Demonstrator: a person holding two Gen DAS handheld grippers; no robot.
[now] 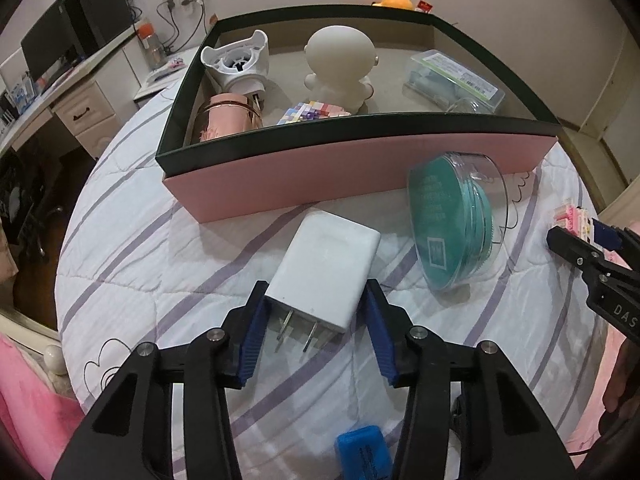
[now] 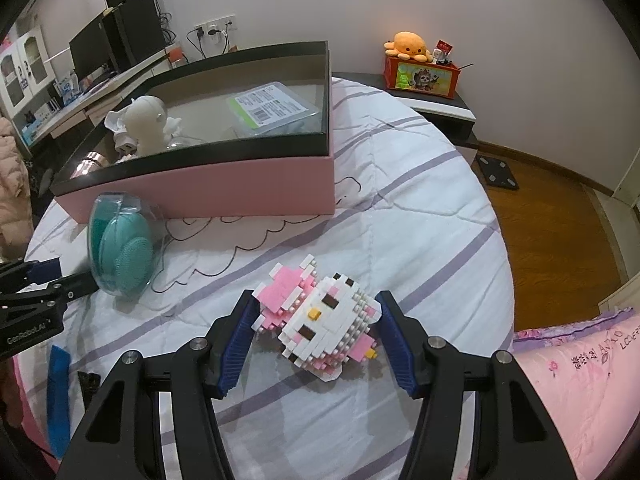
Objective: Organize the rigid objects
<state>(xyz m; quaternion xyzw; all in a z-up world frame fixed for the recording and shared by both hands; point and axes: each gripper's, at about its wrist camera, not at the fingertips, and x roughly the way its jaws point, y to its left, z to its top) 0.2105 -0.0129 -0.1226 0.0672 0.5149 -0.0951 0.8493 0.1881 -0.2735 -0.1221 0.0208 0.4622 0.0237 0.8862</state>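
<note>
Jaws closed on charger (image 1: 326,270) – brick cat (image 2: 320,322) likewise gripped.

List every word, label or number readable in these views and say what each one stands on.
"GenRobot.AI": black body of the left gripper.
"DAS", cut off: black body of the right gripper.
Partly legible "LOVE": pink printed pillow.
Too small or blurred: clear plastic box label, round teal packet, red printed box.

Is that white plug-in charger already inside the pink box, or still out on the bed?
Still out. The white charger lies on the striped quilt in front of the pink box, prongs toward the camera, between the left gripper pads.
</note>
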